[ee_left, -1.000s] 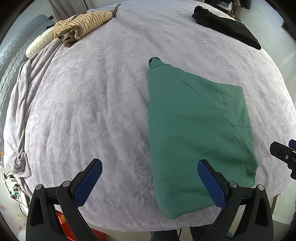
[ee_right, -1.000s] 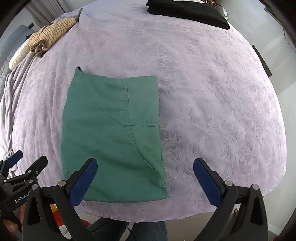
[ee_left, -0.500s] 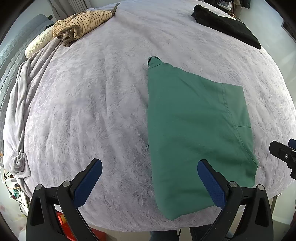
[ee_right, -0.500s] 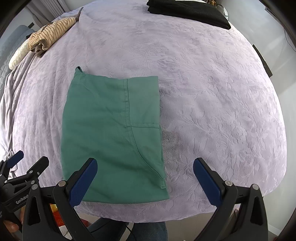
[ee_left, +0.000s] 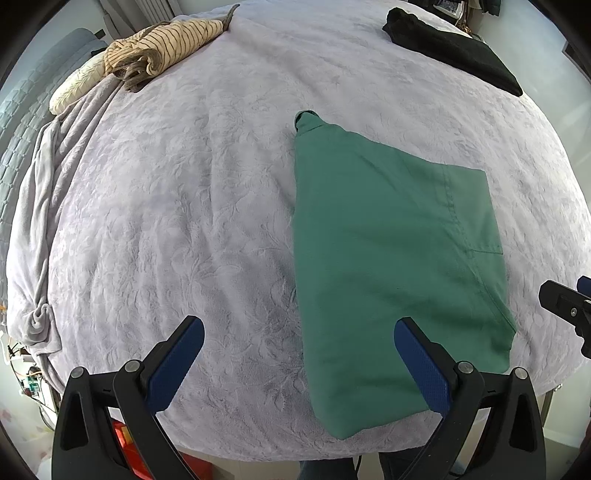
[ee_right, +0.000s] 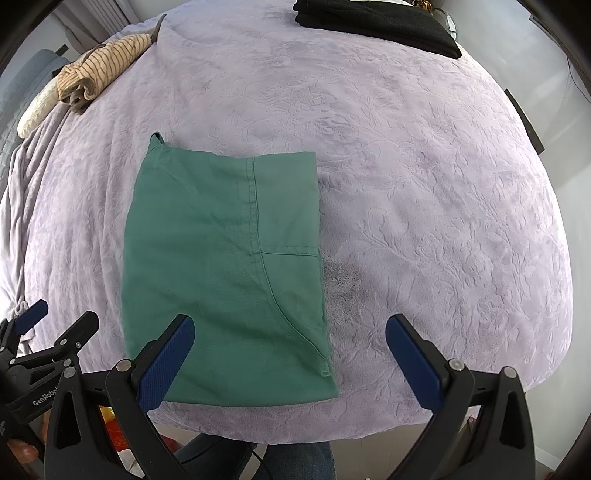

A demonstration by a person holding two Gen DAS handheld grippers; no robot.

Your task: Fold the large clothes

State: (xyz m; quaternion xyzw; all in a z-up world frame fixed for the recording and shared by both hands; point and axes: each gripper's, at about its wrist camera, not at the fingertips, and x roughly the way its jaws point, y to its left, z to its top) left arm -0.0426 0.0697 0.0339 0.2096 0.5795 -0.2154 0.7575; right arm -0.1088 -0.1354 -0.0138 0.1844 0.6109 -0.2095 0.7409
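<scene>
Looks soft, light and floppy; best pinched at a near corner by the bed (ee_right: 424, 155) edge. Green garment (ee_right: 221, 266) lies flat, folded into a neat block with a seam and pocket line. Left tool (ee_left: 299, 362) and right tool (ee_right: 290, 354) wide open, holding nothing.

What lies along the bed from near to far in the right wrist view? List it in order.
Right hand-held gripper → green folded garment → striped garment → black folded garment.
</scene>
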